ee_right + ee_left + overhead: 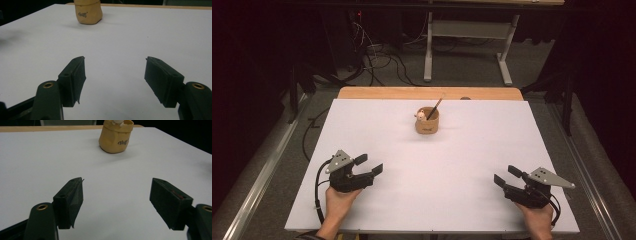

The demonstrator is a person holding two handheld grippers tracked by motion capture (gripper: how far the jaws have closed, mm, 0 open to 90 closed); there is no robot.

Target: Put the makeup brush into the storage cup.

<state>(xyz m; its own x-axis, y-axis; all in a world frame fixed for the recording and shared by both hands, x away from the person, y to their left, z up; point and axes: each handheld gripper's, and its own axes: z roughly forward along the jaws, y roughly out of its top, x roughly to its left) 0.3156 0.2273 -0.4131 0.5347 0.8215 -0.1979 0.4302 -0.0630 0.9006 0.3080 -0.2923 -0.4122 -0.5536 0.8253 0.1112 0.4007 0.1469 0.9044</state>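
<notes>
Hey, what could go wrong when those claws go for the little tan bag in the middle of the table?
The bag looks soft and creased, so a squeeze might crush or tip it. A stick leans out of its top beside a small white thing; a claw coming from above could knock either one out. The bag also stands near the far edge of the white table, so a push from the open left claw or right claw might slide it toward that edge.

Lab or recording room. Dark curtained walls, loose cables (377, 60) on grey floor (carpeted). Bare white table (432, 200), metal-legged stand (467, 35) beyond its far edge.
</notes>
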